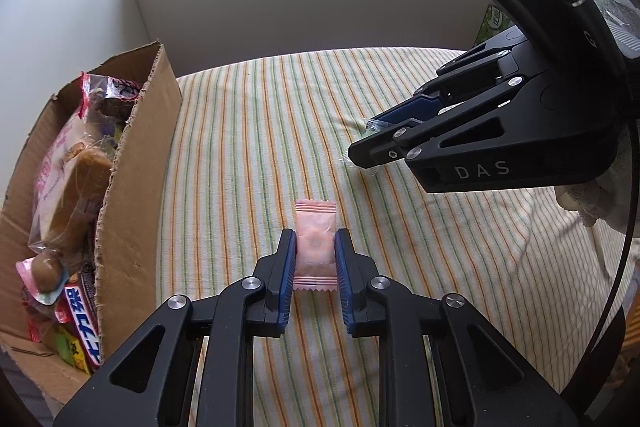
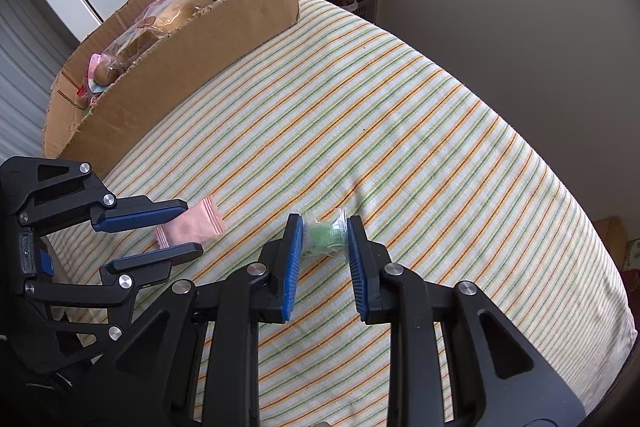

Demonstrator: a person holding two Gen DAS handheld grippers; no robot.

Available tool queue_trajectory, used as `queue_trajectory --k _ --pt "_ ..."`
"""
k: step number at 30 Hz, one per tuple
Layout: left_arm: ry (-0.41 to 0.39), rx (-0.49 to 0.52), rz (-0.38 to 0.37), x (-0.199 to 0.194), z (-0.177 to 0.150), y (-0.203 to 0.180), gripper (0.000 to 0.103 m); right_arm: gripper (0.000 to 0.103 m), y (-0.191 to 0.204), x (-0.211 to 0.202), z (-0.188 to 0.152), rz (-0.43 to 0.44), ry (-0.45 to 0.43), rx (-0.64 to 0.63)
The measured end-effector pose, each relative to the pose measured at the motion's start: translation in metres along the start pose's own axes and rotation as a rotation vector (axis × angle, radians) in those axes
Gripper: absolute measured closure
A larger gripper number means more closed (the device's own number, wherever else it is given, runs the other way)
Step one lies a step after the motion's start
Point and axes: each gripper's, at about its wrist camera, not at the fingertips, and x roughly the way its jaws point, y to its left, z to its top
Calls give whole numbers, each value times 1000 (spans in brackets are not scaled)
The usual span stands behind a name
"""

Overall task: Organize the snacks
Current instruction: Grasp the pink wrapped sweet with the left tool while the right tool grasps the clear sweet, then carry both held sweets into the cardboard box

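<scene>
A small pink candy packet point(image 1: 315, 245) lies on the striped cloth, and my left gripper point(image 1: 315, 237) is shut on it, its blue pads pressing both long sides. From the right wrist view the same pink packet point(image 2: 191, 225) sits between the left gripper's fingers point(image 2: 192, 227). My right gripper point(image 2: 325, 227) is shut on a green candy in a clear wrapper point(image 2: 325, 233). In the left wrist view the right gripper point(image 1: 366, 143) reaches in from the right, with a bit of clear wrapper point(image 1: 374, 125) showing at its tips.
An open cardboard box point(image 1: 138, 163) full of snack packets stands at the left edge of the striped cloth point(image 1: 260, 147); in the right wrist view the box point(image 2: 192, 59) is at the upper left. A grey wall runs behind. A green package point(image 1: 493, 23) sits at the far right.
</scene>
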Motion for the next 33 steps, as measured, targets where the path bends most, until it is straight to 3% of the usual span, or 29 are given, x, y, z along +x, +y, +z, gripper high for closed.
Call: queue_trajectory --k 12,24,33 --pt "-76 -11 -15 -49 -11 14 85 80 27 -38 0 -27 -34 -27" --pt "-142 -45 64 -106 -25 64 85 80 69 -59 24 -20 -65 -83" --pt "-170 -83 100 -125 -36 91 85 80 99 -60 40 -25 -69 -122"
